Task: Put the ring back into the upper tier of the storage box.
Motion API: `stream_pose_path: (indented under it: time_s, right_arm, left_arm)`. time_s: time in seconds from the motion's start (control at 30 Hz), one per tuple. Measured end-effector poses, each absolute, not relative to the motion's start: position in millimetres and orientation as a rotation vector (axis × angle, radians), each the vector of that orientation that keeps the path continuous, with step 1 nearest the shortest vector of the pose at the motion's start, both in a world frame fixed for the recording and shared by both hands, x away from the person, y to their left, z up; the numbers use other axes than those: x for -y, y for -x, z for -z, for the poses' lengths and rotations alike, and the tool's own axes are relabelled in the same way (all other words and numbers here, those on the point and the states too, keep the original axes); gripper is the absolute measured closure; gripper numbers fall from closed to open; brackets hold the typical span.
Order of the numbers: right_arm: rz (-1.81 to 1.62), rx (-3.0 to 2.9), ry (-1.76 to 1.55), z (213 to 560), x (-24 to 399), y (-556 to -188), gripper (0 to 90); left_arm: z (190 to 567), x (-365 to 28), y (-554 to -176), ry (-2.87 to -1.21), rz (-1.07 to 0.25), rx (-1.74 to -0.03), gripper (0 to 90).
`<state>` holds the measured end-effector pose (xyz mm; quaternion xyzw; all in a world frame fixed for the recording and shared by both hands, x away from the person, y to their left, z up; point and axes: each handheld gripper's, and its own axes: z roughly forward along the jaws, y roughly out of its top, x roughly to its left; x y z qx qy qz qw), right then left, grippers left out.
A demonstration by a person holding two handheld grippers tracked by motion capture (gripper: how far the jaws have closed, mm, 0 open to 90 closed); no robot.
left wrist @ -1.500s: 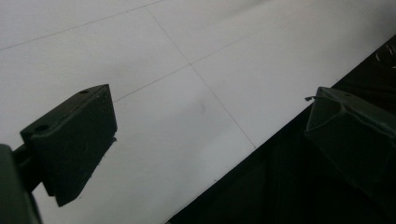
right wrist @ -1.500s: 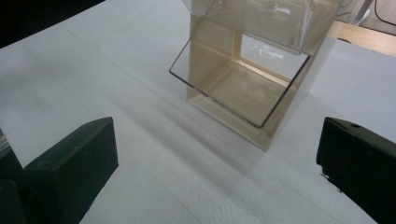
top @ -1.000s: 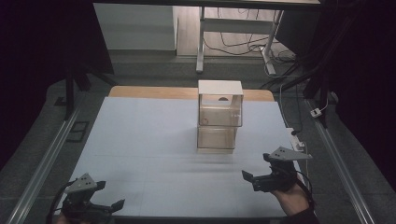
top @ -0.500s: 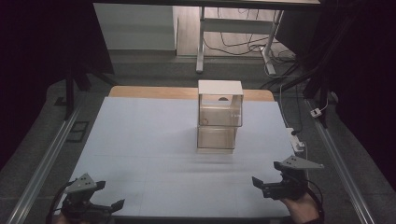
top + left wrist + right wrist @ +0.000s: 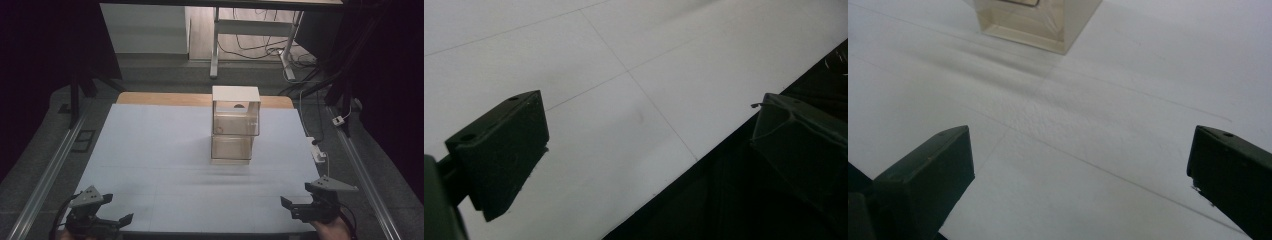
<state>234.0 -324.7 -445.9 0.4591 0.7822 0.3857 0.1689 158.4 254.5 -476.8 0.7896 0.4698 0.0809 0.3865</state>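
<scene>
We see a white table [image 5: 150,150]; a clear two-tier box [image 5: 235,125] stands on it, well ahead of and between both tongs.

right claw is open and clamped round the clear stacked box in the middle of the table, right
Not quite. The right claw is open, but it grips nothing: the high view shows it at the near edge of the table, well apart from the clear stacked box in the middle.

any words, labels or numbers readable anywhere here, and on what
None can be read: the stacked clear boxes, the white table sheet, the left gripper and the right gripper bear no legible text. The dark half-round mark on the upper box is a shape, not lettering.
</scene>
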Motion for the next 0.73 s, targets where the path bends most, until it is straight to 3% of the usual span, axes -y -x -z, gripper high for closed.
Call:
stream_pose_path:
  time_s: [0.73]
  right_arm:
    - [-1.000,-2.282,-1.391,453.0,331.4,-225.0,0.0]
  left_arm:
    - [476.9,-254.8,-158.1,-2.007,-0.205,-1.205,1.4]
